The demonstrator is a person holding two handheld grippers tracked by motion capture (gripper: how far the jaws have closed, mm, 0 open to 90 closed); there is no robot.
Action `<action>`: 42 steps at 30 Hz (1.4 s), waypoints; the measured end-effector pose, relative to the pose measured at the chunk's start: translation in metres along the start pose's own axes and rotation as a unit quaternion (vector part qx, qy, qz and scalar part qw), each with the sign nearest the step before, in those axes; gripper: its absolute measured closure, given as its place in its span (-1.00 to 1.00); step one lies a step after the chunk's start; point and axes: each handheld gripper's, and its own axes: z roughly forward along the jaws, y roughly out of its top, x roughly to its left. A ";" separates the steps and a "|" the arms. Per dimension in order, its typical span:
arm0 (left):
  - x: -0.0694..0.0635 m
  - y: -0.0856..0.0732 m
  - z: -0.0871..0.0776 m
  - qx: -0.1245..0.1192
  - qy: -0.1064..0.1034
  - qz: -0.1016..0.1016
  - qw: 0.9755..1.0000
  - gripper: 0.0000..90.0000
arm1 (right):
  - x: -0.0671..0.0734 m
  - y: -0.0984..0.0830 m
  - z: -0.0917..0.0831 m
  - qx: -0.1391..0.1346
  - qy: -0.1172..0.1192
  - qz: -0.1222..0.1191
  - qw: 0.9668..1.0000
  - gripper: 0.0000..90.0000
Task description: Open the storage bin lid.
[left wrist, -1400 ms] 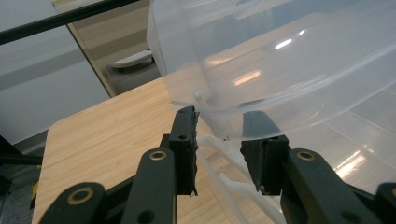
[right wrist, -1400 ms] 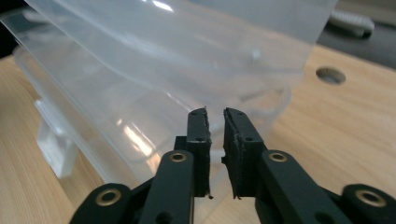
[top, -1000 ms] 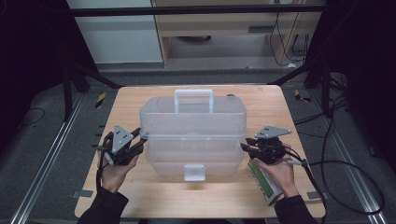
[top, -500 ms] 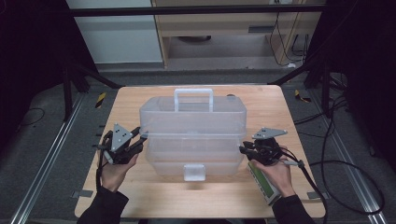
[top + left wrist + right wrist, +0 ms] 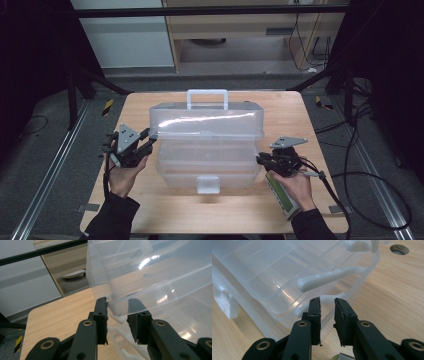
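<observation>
Closing both claws on the box, left claw straddling its lid corner, right claw open at the side arm, I'd seat each pad squarely before lifting.

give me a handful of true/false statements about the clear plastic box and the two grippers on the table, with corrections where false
1. A clear plastic toolbox sits on the wooden table. True.
2. Its white carry handle is on the side nearest the person. False: the handle is on the far side; a white latch faces the person.
3. The left gripper is at the box's left end, at the seam where lid meets base. True.
4. The right gripper is lifted high above the lid. False: it sits low at the box's right end.
5. The box is packed with tools. False: no tools can be seen through the clear walls, just divider ribs.
</observation>
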 end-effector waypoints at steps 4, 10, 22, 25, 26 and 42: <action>0.001 0.003 0.002 -0.002 0.002 -0.004 1.000 0.54 | 0.000 0.000 0.000 0.000 0.000 0.000 1.000 0.67; 0.004 0.012 0.006 -0.004 0.010 -0.012 1.000 0.56 | 0.000 0.000 0.000 0.001 0.000 0.000 1.000 0.68; 0.009 0.021 0.015 -0.009 0.020 -0.020 1.000 0.59 | 0.000 0.000 0.000 -0.002 0.000 0.003 1.000 0.68; 0.009 0.024 0.017 -0.010 0.024 -0.022 0.999 0.60 | 0.000 0.000 0.000 -0.002 -0.001 0.003 1.000 0.69; 0.009 0.024 0.017 -0.010 0.024 -0.022 0.999 0.60 | 0.000 0.000 0.000 -0.002 -0.001 0.003 1.000 0.69; 0.014 0.039 0.027 -0.013 0.037 -0.014 0.999 0.62 | 0.001 -0.001 -0.001 -0.003 -0.001 0.001 1.000 0.71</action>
